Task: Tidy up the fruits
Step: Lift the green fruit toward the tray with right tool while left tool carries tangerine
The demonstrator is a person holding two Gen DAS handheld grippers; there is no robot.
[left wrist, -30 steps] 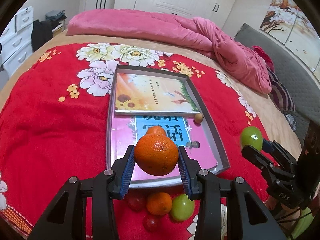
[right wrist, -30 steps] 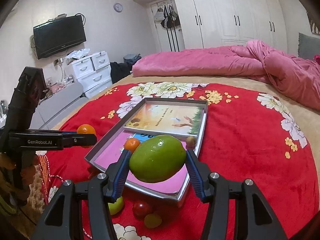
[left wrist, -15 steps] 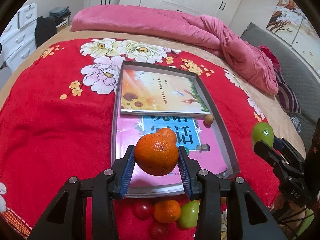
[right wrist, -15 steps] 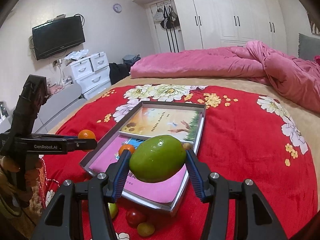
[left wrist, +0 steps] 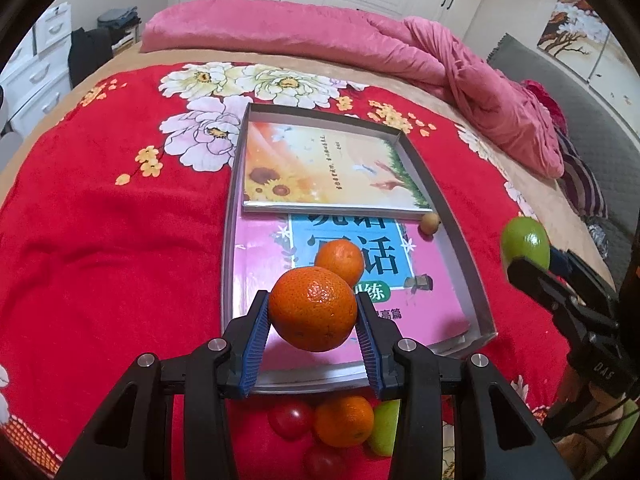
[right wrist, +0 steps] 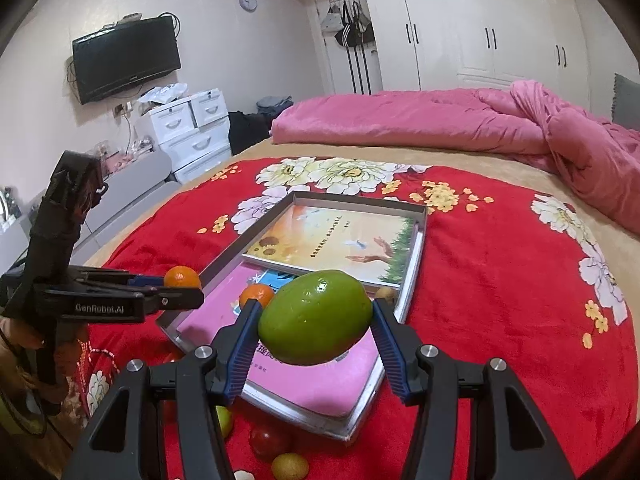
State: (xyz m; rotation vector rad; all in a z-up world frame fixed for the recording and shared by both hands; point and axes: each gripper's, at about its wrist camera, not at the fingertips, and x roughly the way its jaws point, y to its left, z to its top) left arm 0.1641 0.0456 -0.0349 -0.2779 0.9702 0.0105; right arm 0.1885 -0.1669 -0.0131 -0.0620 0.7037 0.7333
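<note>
1. Over the tray's (left wrist: 460, 240) near end: left claw (left wrist: 313, 320) clamped on an orange (left wrist: 313, 309); could knock the orange (left wrist: 340, 261) lying at 1 o'clock.
2. Right claw (right wrist: 316, 322) clamped on a green fruit (right wrist: 316, 317); smooth, could roll off the slick books (right wrist: 320, 384) once dropped.

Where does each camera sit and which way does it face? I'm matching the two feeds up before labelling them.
Left wrist: on the left gripper, looking down over its held orange at the tray; the right gripper shows at right.
Right wrist: on the right gripper, looking more level over its green fruit across the bed; the left gripper and a hand show at left.
Shared: tray, books, both held fruits, red blanket.
</note>
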